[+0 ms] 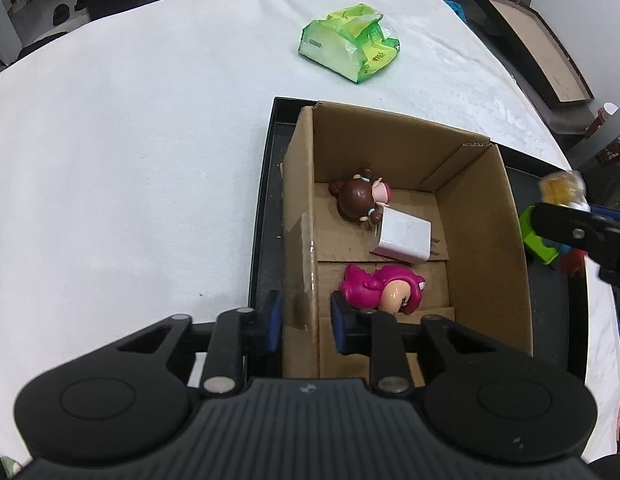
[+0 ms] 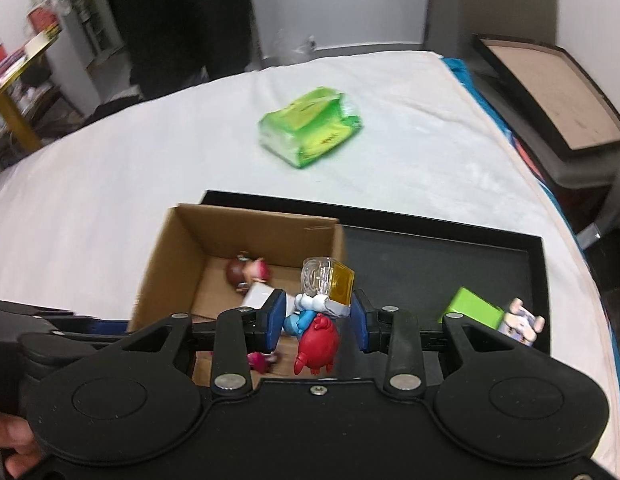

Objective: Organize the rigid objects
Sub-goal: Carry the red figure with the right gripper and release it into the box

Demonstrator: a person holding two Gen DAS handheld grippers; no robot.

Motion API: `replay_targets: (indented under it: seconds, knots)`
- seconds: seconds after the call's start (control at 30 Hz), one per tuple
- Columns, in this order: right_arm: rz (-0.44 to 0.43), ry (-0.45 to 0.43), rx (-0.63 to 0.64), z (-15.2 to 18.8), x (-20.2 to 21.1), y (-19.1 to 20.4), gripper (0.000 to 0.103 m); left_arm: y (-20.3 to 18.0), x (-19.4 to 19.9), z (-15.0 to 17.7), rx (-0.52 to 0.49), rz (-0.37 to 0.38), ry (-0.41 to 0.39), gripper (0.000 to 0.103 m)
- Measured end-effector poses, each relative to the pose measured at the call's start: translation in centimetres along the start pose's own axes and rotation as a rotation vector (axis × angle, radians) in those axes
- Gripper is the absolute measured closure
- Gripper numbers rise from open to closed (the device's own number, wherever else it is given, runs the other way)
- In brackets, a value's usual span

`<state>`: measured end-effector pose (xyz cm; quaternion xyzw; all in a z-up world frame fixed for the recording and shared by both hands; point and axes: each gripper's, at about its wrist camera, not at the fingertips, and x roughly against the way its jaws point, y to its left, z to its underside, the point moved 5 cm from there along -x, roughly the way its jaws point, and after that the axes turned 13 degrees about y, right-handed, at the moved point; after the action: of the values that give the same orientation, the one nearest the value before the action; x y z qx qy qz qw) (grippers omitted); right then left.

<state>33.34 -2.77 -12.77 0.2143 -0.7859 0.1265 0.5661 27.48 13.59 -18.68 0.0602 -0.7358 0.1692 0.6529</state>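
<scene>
Left wrist view, left to right: the left claw point(image 1: 306, 322) straddles the near left wall of the box point(image 1: 298, 208), one pad outside and one inside; whether the pads actually pinch the cardboard cannot be told. The box stands in a black tray point(image 1: 266, 184) on the white tabletop point(image 1: 130, 140). Inside lie a brown-haired doll point(image 1: 356, 200), a white charger point(image 1: 402, 240) with its prongs pointing right, and a pink figure point(image 1: 380, 290) lying on its side. A green packet point(image 1: 350, 42) rests well beyond.

Right wrist view: the right claw point(image 2: 318, 316) is closed on the toy point(image 2: 320, 312), a blue-and-red figure topped by a clear and yellow block, held above the box's right edge. Its long axis runs roughly upright between the pads, block end up and tilted slightly right. Judged as hard, light moulded plastic; smooth surfaces may slip, and the clear top looks the most breakable part, so the mid-body grip seems sound. Further right in the tray sit a green cube point(image 2: 474, 308) and a pale figure point(image 2: 520, 322).
</scene>
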Motion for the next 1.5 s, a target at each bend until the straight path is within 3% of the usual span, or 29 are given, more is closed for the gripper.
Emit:
replay_targets:
  seconds: [0.1, 0.47, 0.67, 0.77, 1.1, 1.4, 1.5]
  knots:
    - [0.002, 0.028, 0.042, -0.5, -0.5, 1.9, 0.068, 0.0, 0.0, 0.1, -0.015, 0.006, -0.002, 0.089]
    - [-0.008, 0.104, 0.071, -1.9, -3.7, 6.2, 0.068, 0.9, 0.0, 0.3, 0.006, 0.083, -0.005, 0.089]
    - [-0.124, 0.095, 0.064, -2.6, -4.0, 7.6, 0.066, 1.5, -0.1, 0.3, 0.025, 0.116, -0.003, 0.089]
    - [-0.108, 0.095, 0.091, -2.8, -4.1, 8.3, 0.061, 1.6, -0.1, 0.3, 0.026, 0.117, -0.001, 0.089]
    - [-0.076, 0.099, 0.067, -1.4, -3.1, 6.8, 0.061, 1.5, 0.6, 0.3, 0.014, 0.109, -0.003, 0.089]
    - [-0.054, 0.088, -0.006, 0.1, -1.7, 2.1, 0.061, 0.7, 1.0, 0.3, 0.004, 0.058, 0.008, 0.085]
    - [-0.047, 0.085, -0.036, 0.4, -1.4, 0.0, 0.061, 0.5, 1.0, 0.1, 0.007, 0.050, 0.020, 0.080]
